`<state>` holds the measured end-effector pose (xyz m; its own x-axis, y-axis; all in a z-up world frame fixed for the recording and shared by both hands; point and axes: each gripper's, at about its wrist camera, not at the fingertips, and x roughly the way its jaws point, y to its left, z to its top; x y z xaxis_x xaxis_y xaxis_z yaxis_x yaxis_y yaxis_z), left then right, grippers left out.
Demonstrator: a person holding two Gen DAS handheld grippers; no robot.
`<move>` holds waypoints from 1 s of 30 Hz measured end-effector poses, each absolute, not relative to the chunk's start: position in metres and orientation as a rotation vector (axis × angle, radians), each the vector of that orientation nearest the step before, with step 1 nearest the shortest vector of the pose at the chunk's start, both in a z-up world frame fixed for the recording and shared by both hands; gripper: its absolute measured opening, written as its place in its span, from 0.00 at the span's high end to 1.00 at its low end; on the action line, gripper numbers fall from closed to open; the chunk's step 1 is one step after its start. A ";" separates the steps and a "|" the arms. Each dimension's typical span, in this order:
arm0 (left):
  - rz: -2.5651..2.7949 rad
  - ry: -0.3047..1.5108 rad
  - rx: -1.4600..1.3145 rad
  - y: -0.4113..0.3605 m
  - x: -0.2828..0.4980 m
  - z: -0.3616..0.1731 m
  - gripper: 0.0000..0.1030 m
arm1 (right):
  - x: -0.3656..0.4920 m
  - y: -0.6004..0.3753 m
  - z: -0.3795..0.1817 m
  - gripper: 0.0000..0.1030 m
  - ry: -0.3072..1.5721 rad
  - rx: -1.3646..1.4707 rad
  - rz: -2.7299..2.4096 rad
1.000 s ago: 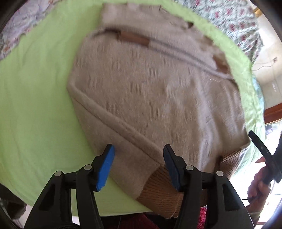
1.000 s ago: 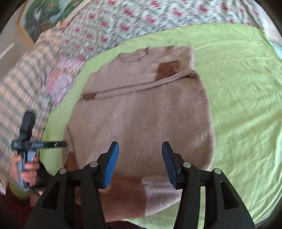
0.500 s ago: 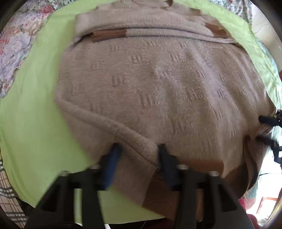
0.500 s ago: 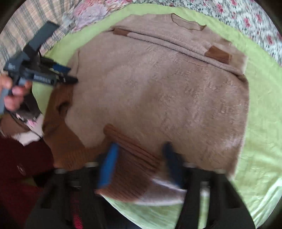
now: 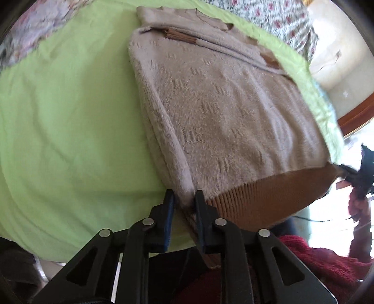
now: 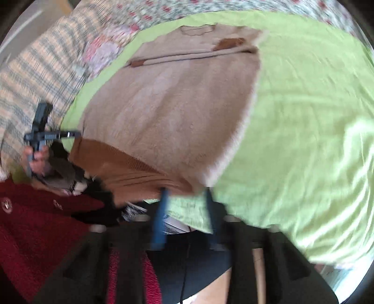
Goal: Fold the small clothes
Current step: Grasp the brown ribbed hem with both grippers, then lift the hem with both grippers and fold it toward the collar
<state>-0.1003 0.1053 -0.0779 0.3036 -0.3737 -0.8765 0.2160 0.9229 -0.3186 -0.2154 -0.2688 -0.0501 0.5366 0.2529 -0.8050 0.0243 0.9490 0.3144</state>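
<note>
The left tongs [image 5: 183, 203] are seen closing narrowly on the near corner of a beige knitted sweater [image 5: 222, 112], a fold of its side edge pinched between the 2 blue pads just above the brown ribbed hem [image 5: 268, 198]. The right tongs [image 6: 185, 205], blurred in their own view, are shown opening wide, with nothing between the pads; only the green sheet [image 6: 303, 117] is seen past them, and the hem's other corner lies just above and to their left. The sweater is spread flat on that green sheet over a bed, its collar [image 5: 198, 14] at the far end and 2 brown sleeve cuffs [image 5: 180, 37] folded across the chest. From the right wrist view, the left tongs are glimpsed at the sweater's left edge, gripped by a hand [image 6: 37, 159]. A floral quilt [image 6: 105, 46] and a checked blanket [image 6: 30, 77] are visible beyond the sheet. A red garment [image 6: 35, 222] is caught at the near edge of the frame.
</note>
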 end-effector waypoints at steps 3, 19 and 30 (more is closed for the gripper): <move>-0.408 1.196 -0.194 0.100 -0.098 -0.084 0.55 | -0.223 -0.281 -0.055 0.30 0.925 0.455 0.139; -0.429 1.164 -0.139 0.081 -0.095 -0.093 0.86 | -0.222 -0.259 -0.080 0.91 0.936 0.556 0.066; -0.557 1.168 -0.244 0.094 -0.098 -0.102 0.61 | -0.213 -0.250 -0.105 0.74 0.950 0.674 0.227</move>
<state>-0.0978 0.0944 -0.1020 0.2768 -0.5325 -0.7999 0.2866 0.8403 -0.4602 -0.2129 -0.2503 -0.1052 0.5767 0.4618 -0.6740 0.1071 0.7751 0.6227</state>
